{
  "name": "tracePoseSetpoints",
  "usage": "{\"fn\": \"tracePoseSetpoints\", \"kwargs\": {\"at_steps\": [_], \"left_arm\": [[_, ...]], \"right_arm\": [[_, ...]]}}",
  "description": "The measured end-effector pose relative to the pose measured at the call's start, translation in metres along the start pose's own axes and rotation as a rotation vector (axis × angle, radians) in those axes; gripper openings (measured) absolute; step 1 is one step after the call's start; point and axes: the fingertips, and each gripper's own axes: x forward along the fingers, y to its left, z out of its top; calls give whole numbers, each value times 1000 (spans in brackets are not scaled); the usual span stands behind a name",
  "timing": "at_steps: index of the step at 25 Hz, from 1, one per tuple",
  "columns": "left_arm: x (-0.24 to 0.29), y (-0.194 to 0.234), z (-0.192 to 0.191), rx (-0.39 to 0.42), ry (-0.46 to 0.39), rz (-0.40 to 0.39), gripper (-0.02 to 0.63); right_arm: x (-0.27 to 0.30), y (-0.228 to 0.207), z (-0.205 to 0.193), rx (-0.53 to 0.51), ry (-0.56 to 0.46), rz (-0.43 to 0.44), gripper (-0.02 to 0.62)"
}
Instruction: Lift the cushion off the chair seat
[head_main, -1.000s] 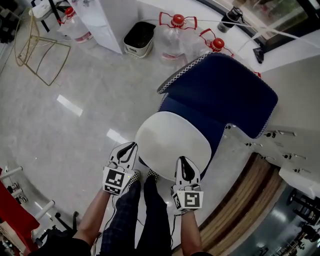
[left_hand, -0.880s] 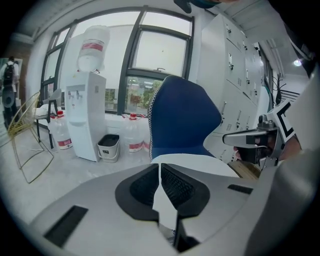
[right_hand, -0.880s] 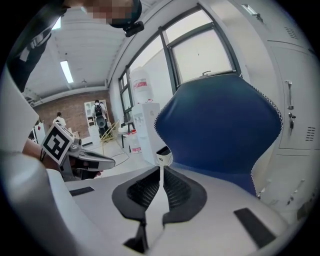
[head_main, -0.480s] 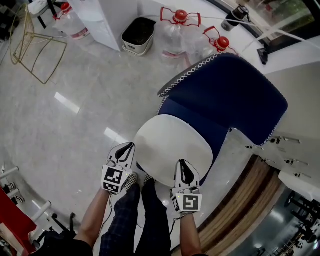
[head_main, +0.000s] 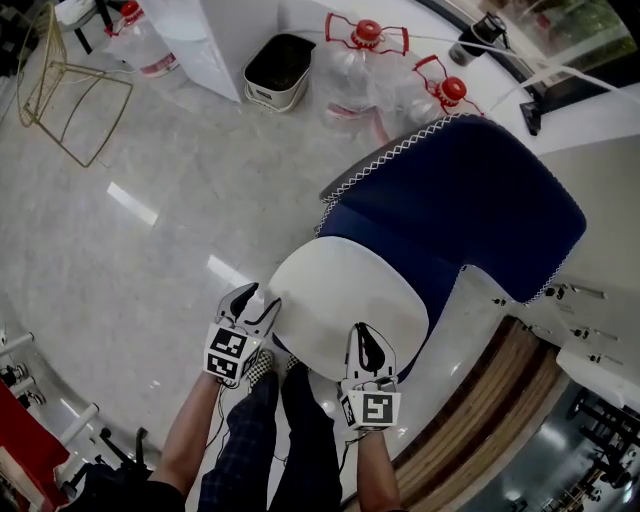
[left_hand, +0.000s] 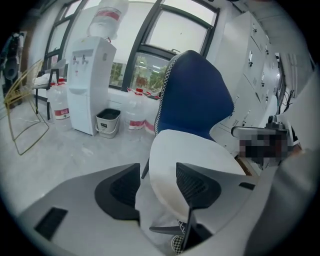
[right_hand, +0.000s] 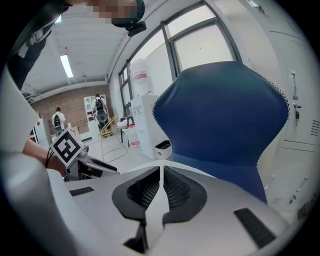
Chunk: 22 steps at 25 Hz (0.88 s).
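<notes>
Seen from above, a person's legs (head_main: 265, 440) in checked trousers stand at the bottom of the view, facing a chair. Just ahead, each hand holds a gripper. The left gripper (head_main: 258, 300) has just been opening its jaws. They now stand apart, with the near-left edge of the cushion (head_main: 345, 300) lined up in the gap and neither pad pressing on it. The right gripper (head_main: 361, 335) has its jaws together with nothing held, its tip over the cushion's near edge.

The cushion is white and rounded, and lies flat on the seat of a dark blue chair (head_main: 470, 200). Beyond the chair, water bottles (head_main: 350, 70) and a small bin (head_main: 278, 70) stand on the pale floor.

Likely risks: the left jaws may catch only the thin rim and slip off. The right jaws must open first, or a one-sided lift could tip the cushion onto the floor.
</notes>
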Motion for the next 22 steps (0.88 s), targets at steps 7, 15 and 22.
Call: {"fn": "tracePoseSetpoints", "kwargs": {"at_steps": [7,15,22], "left_arm": [[17,1,-14,-7,27,-35,244],[28,1,-17,-46,19,-66,245],[32,4,-19,-131,5,-108,267]], "right_arm": [[9,-1,-10,-13,-3,9,41],[12,-11,-16,-1,-10,-23,41],[13,-15,-21,12,-5,-38,41]]}}
